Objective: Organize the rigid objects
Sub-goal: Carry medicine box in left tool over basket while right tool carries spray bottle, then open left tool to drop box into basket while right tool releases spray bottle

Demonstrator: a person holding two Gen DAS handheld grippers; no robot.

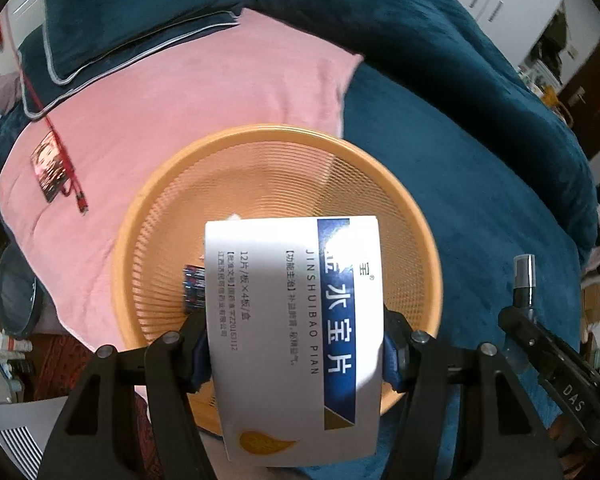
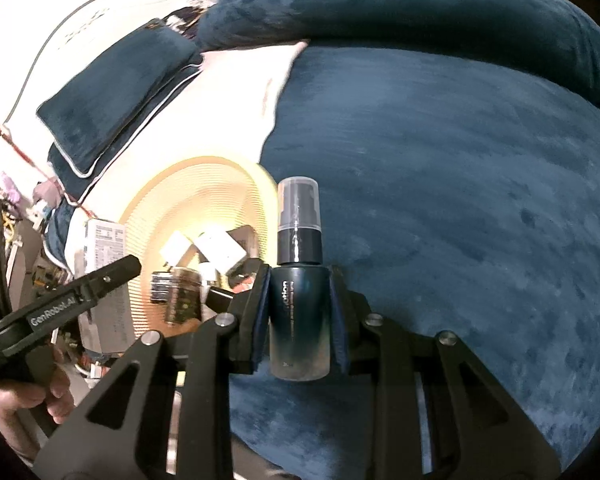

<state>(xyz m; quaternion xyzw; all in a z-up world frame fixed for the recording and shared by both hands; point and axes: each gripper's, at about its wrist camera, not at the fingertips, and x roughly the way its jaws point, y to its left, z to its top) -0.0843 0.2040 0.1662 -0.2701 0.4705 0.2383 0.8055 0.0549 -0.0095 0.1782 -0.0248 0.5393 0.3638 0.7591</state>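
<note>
Medicine box [image 1: 296, 332] in the left gripper [image 1: 298, 354], spray bottle [image 2: 300, 280] in the right gripper [image 2: 300, 316] — both over the bed, by the orange basket [image 1: 412, 216].

The left gripper stands about half open with its blue pads clamped on the two long edges of the box, which hangs above the near part of the basket; the box is white with a blue band of Chinese characters, "JINSHUIBAO PIAN" and a gold drop at its near end. The right gripper is nearly closed on the dark teal body of the bottle, upright between the pads, its clear cap over a black pump — above the teal blanket [image 2: 460, 168], just right of the basket. Small boxes and a small jar lie in the basket, which rests across a pink blanket [image 1: 180, 112] and the teal one.
</note>
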